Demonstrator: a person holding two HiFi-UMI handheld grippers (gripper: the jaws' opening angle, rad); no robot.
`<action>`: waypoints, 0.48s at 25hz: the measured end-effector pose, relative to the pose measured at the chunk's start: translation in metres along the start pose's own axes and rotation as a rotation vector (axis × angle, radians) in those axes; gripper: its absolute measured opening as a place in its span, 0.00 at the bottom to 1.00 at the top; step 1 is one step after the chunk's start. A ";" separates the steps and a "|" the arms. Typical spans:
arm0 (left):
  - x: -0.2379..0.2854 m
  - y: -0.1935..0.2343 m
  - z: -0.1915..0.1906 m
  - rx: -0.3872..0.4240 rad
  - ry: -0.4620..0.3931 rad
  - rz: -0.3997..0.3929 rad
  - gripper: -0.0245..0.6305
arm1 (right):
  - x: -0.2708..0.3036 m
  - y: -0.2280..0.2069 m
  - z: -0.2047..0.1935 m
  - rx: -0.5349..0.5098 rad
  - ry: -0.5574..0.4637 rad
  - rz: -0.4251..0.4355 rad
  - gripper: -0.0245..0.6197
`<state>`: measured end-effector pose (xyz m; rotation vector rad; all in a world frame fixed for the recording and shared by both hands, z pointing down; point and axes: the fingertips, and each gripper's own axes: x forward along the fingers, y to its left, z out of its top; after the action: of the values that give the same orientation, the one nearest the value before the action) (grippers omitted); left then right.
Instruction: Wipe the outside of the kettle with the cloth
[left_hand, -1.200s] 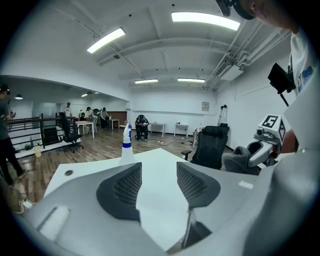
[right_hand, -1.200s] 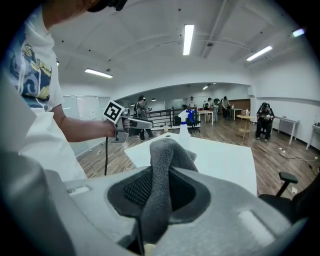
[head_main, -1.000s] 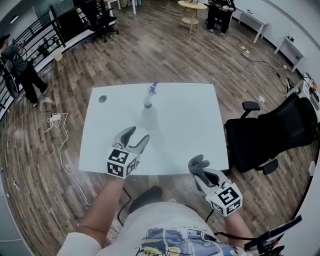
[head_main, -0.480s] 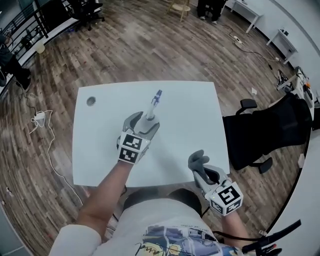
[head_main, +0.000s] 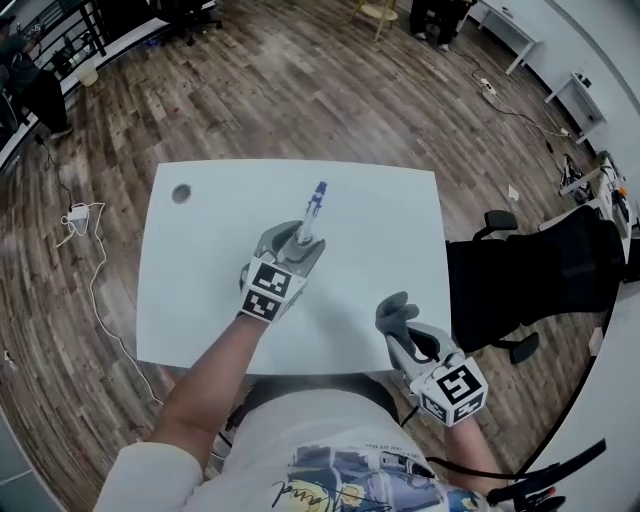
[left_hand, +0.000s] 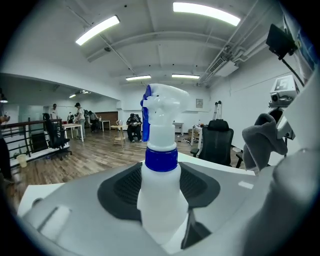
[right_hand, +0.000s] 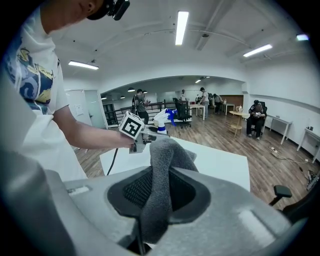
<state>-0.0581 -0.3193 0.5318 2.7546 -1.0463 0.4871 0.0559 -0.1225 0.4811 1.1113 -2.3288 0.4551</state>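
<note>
Cloth, grey soft fleece (right_hand: 164, 160), is clamped in the right hand-held gripper (head_main: 403, 333) at the white desk's (head_main: 190, 290) near edge. No kettle shows. Left hand-held gripper (head_main: 288, 250) jaws, just closing, press the translucent blue-collared spray bottle (left_hand: 161, 200) mid-desk. It is probably light and slippery, so grip the body.

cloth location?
The cloth is pinched in the right gripper, lower right in head view, above the table at its near right corner, apart from the spray bottle.

**A big open office**

I work at a white table (head_main: 190, 300) on a wood-plank floor (head_main: 290, 90). A black office chair (head_main: 530, 275) stands just right of it, more desks (head_main: 510, 40) line the far wall, and strip lights (left_hand: 205, 12) run overhead.
</note>
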 end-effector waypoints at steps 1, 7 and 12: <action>0.000 -0.001 0.001 0.004 0.002 0.005 0.37 | -0.001 -0.004 0.001 -0.004 -0.006 0.008 0.16; -0.016 -0.017 0.028 -0.020 -0.037 -0.003 0.36 | -0.011 -0.026 0.027 -0.058 -0.073 0.056 0.16; -0.035 -0.048 0.060 -0.037 -0.072 -0.060 0.36 | -0.022 -0.035 0.076 -0.156 -0.190 0.108 0.16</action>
<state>-0.0361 -0.2774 0.4622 2.7805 -0.9743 0.3583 0.0720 -0.1678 0.4091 0.9952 -2.5494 0.2091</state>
